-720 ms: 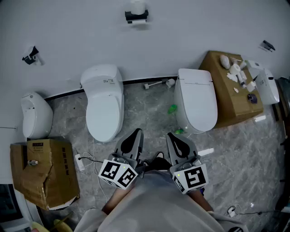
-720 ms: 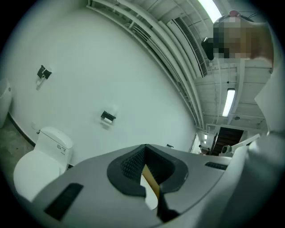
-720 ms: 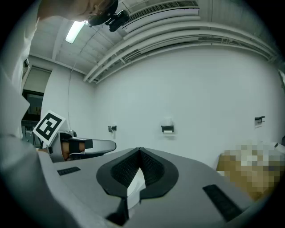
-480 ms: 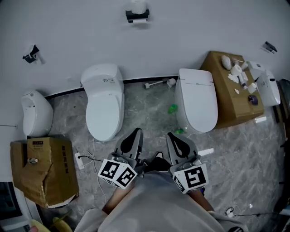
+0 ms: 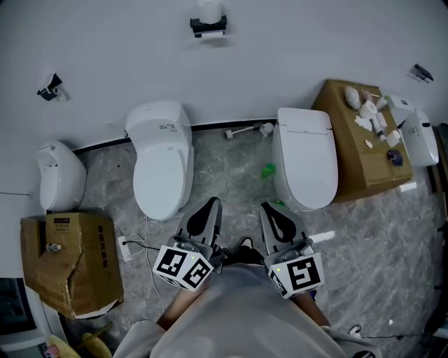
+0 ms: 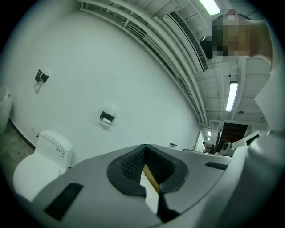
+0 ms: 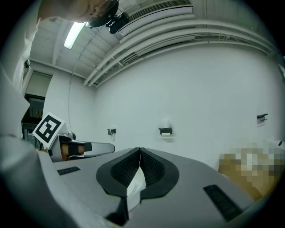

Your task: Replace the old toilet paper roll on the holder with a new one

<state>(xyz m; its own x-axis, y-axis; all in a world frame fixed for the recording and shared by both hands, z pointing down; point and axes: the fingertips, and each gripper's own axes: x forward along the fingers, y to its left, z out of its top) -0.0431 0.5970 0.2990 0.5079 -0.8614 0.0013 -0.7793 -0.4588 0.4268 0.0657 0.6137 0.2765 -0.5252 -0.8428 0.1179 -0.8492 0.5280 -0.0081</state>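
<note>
Left claw [image 5: 211,205], right claw [image 5: 269,209] closed; holder [image 5: 208,26] holds roll [image 5: 210,10].

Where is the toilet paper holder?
In the head view, the toilet paper holder hangs on the wall at top centre, above the gap between the rounded toilet and the squarer toilet.

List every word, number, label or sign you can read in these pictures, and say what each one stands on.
Nothing here reads clearly.
Dark print on the tank of the left toilet: too small to read.
Label on the left-hand cardboard box: too blurred to read.
Cubes on the left gripper and right gripper: square marker patterns, no words.
</note>
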